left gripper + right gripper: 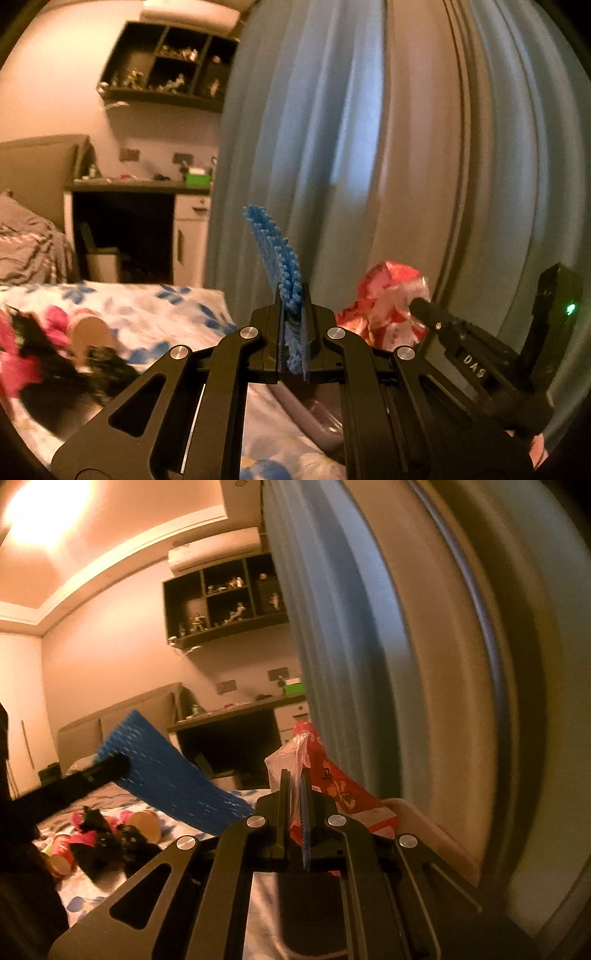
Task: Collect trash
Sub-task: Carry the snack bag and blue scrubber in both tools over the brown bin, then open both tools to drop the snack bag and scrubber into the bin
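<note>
My left gripper (pixel 293 295) is shut on a blue foam net sleeve (pixel 275 254) that stands up between its fingers. In the right wrist view the same blue sleeve (pixel 166 771) hangs from the left gripper (pixel 110 766) above the bed. My right gripper (pixel 295 775) is shut on a red and clear plastic bag (pixel 332 775). The bag (pixel 384 299) and the right gripper (pixel 424 308) also show at the right of the left wrist view. More trash lies on the bed: paper cups (pixel 147 821), pink wrappers (pixel 83 838) and black scraps (pixel 110 849).
A bed with a floral blanket (pixel 147 306) lies below. A blue curtain (pixel 332 129) hangs close ahead and to the right. A desk (pixel 140 184) with a white bin (pixel 103 264) beneath it stands behind, under a dark wall shelf (pixel 166 62).
</note>
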The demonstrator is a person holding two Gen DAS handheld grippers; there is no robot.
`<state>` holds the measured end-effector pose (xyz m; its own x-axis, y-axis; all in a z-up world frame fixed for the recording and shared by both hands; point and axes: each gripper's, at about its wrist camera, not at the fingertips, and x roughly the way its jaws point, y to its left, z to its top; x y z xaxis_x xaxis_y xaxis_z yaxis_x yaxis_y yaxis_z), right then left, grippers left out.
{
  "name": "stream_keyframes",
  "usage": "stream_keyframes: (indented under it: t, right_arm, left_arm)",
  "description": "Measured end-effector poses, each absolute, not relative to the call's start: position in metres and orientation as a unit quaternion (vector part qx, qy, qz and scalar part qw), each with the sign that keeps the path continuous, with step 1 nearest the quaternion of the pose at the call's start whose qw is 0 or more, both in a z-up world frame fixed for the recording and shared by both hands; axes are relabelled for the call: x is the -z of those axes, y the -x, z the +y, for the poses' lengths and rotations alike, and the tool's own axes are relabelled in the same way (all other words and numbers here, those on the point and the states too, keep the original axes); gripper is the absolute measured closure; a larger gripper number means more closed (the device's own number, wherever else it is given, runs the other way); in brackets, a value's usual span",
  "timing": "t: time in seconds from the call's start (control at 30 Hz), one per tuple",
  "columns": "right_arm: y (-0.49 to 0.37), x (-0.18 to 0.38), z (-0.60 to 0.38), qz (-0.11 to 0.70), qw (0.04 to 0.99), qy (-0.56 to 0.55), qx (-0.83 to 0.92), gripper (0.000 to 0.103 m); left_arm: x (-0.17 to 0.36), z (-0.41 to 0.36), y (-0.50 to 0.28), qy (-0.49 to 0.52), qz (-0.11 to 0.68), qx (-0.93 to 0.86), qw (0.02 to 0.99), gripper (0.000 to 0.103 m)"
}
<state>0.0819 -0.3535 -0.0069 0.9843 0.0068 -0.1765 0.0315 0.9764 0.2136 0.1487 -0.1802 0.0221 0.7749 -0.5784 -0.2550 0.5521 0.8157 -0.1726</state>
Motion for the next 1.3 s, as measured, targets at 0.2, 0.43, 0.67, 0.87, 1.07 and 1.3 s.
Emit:
stream_keyframes:
  t: [0.2, 0.43, 0.67, 0.87, 1.07, 1.3]
  right_arm:
    - [-0.087, 0.019, -0.374, 0.101, 0.989, -0.110, 0.020, 0.098]
    - [-0.096, 0.026, -0.385, 0.111, 0.987, -0.113, 0.025, 0.098]
    - [-0.108, 0.030, -0.389, 0.121, 0.985, -0.121, 0.034, 0.098]
    - [-0.117, 0.028, -0.390, 0.126, 0.984, -0.121, 0.036, 0.097]
    - [-0.121, 0.030, -0.391, 0.130, 0.983, -0.123, 0.036, 0.096]
    - [-0.119, 0.029, -0.394, 0.127, 0.982, -0.133, 0.043, 0.061]
  left_arm:
    - [0.002, -0.213, -0.167, 0.034, 0.178, 0.329, 0.927, 0.097]
    - [0.021, -0.234, -0.178, 0.032, 0.205, 0.343, 0.916, 0.097]
    - [0.037, -0.246, -0.184, 0.025, 0.223, 0.346, 0.911, 0.097]
    - [0.041, -0.250, -0.186, 0.028, 0.230, 0.356, 0.905, 0.097]
    - [0.046, -0.251, -0.191, 0.037, 0.245, 0.365, 0.897, 0.091]
    - [0.045, -0.232, -0.189, 0.052, 0.234, 0.332, 0.912, 0.025]
